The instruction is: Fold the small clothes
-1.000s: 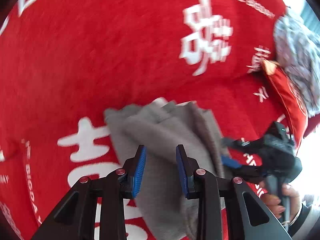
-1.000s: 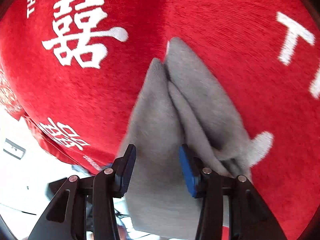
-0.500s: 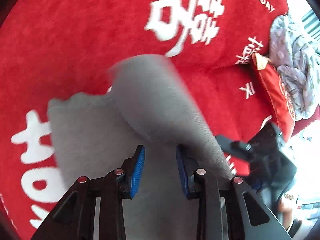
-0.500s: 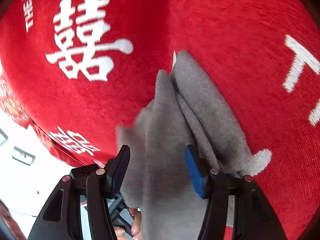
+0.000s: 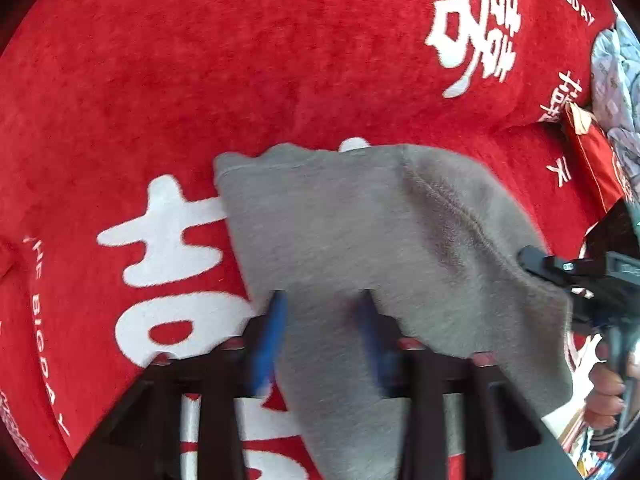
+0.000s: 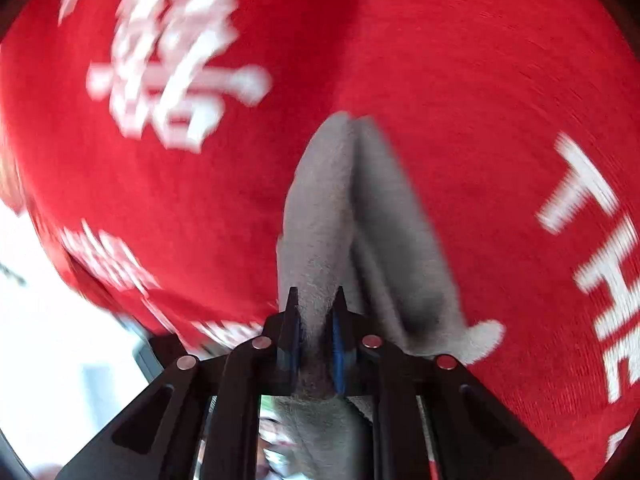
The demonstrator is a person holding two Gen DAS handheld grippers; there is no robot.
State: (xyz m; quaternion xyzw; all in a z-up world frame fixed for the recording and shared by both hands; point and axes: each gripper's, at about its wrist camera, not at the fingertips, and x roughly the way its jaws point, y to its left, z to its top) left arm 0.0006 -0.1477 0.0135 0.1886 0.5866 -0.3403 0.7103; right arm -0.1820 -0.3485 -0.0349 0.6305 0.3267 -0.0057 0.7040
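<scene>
A small grey fleece garment (image 5: 360, 240) lies spread on the red blanket (image 5: 200, 80), its right part folded over along a seam. My left gripper (image 5: 323, 300) points down over its near edge. Its jaws are opening, the blue pads stand apart, and the cloth runs between them unpinched. In the left wrist view my right gripper (image 5: 580, 276) holds the garment's right corner. In the right wrist view the right gripper (image 6: 317, 300) has its jaws closing, and the pads pinch a raised fold of the grey garment (image 6: 340, 208).
The red blanket (image 6: 480, 120) bears large white characters and lettering. A red cushion (image 5: 596, 156) and pale patterned bedding (image 5: 616, 80) lie at the right. A person's hand (image 5: 604, 384) grips the right tool's handle. The blanket's edge drops to a bright floor (image 6: 60, 360).
The left gripper's jaws have widened and it has sunk toward the garment, which now lies spread flatter. The right gripper's jaws went from apart to pinched on the cloth and it rolled.
</scene>
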